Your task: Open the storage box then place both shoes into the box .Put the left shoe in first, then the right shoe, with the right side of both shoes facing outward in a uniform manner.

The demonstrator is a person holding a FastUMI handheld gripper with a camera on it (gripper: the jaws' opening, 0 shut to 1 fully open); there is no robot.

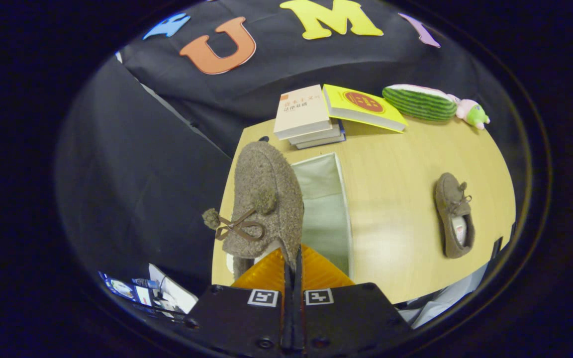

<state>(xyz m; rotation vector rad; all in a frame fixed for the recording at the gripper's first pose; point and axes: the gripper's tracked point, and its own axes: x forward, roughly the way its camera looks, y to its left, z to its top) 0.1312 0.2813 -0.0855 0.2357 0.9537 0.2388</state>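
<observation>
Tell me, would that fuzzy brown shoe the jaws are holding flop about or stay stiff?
Probably soft: the held shoe is fuzzy and slipper-like, yet keeps its shape while pinched at its heel rim by the closed gripper. Likely light. Its pom-pom laces dangle loosely and may snag the storage box.

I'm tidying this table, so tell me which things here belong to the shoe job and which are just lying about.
Job:
- shoe gripped in the shut fingers
- open storage box just beyond it
- second shoe on the table

Lying about:
- stacked books
- yellow book
- watermelon plush
- small plush toy
</observation>
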